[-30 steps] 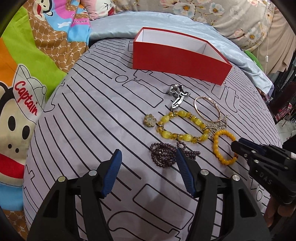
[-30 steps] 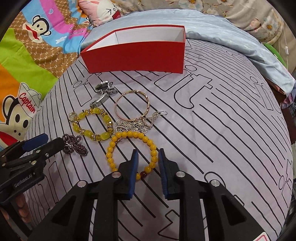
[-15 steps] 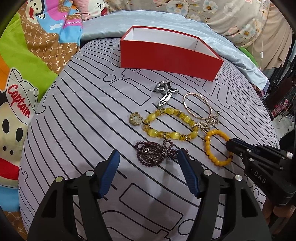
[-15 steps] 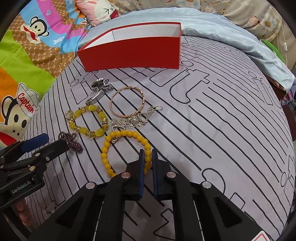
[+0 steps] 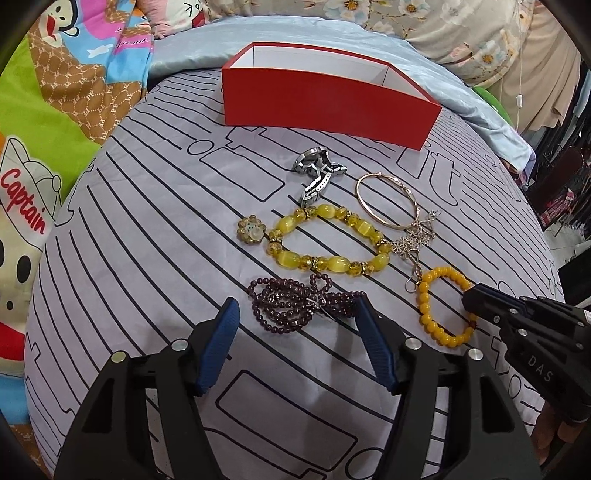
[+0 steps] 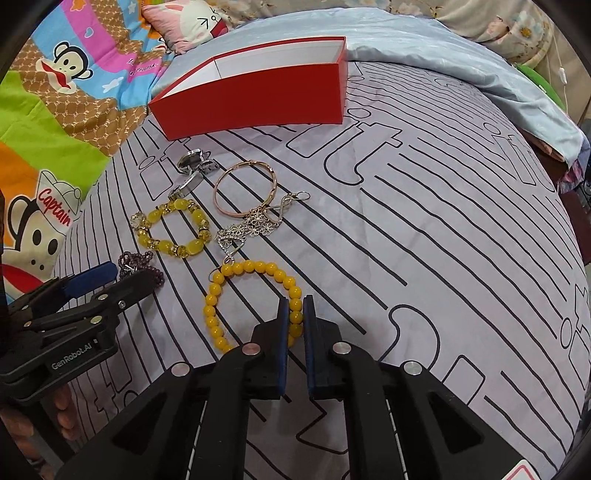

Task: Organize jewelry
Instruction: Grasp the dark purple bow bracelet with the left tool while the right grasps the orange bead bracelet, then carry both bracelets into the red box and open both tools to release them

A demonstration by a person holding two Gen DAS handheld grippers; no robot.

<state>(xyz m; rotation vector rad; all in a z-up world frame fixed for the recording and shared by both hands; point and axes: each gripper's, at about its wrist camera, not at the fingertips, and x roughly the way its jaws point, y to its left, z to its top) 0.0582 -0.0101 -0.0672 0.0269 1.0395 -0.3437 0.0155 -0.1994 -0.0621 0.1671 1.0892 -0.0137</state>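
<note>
Right gripper (image 6: 295, 314): has closed, now clamped on orange bracelet (image 6: 221, 273), near side from box (image 6: 258, 92).
Left gripper (image 5: 295, 314): apart, straddling purple beads (image 5: 295, 301).
Meaning: bracelet ready to lift.

A bed (image 6: 461, 229) spreads a lilac sheet with black line drawings, a monkey-print cartoon blanket (image 5: 55, 122) at nine o'clock, a pale blue quilt (image 6: 424, 48) at twelve, and a floral cover (image 5: 461, 33) at one.
</note>
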